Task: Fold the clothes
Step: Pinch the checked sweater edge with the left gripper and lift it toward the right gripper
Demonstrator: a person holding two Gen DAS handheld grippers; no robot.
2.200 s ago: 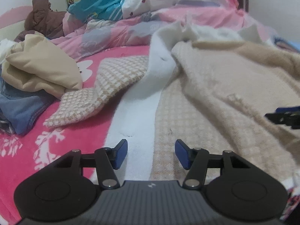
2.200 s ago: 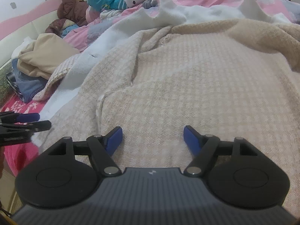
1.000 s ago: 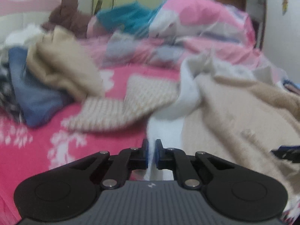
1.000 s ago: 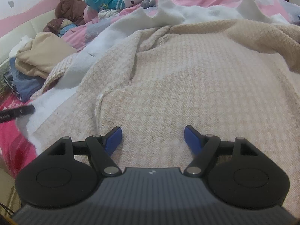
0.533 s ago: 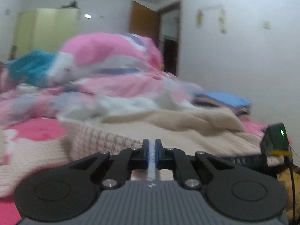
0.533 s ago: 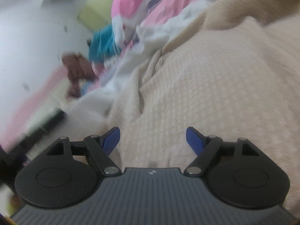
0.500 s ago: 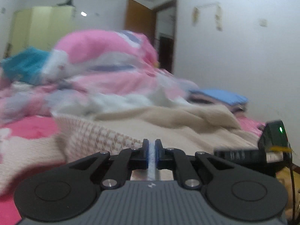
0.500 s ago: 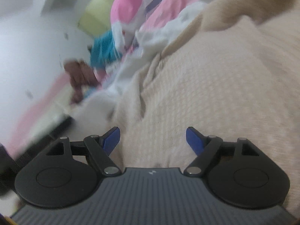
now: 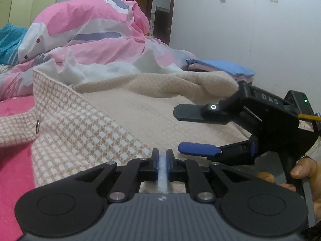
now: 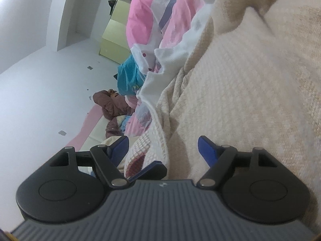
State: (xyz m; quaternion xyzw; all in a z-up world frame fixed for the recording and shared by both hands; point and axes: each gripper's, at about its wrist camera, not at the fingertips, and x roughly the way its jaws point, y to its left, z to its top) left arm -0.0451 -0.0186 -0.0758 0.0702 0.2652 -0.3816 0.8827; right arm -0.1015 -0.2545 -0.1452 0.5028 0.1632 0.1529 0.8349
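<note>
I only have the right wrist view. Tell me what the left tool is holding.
Observer: The left tool is shut on the white fleece edge of the beige checked jacket.
Operator: Report what lies beyond the jacket, toward the wall.
Observer: A folded blue cloth stack lies there, beside the white wall.
Operator: Name any fastener you see.
Observer: A round metal snap shows on the jacket's raised flap.

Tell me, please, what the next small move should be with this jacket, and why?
Probably carry the left gripper further across the jacket toward the right gripper. Its jaws are shut on the white edge, and that side already stands lifted and partly turned over the beige body, while the right gripper waits open and empty.
</note>
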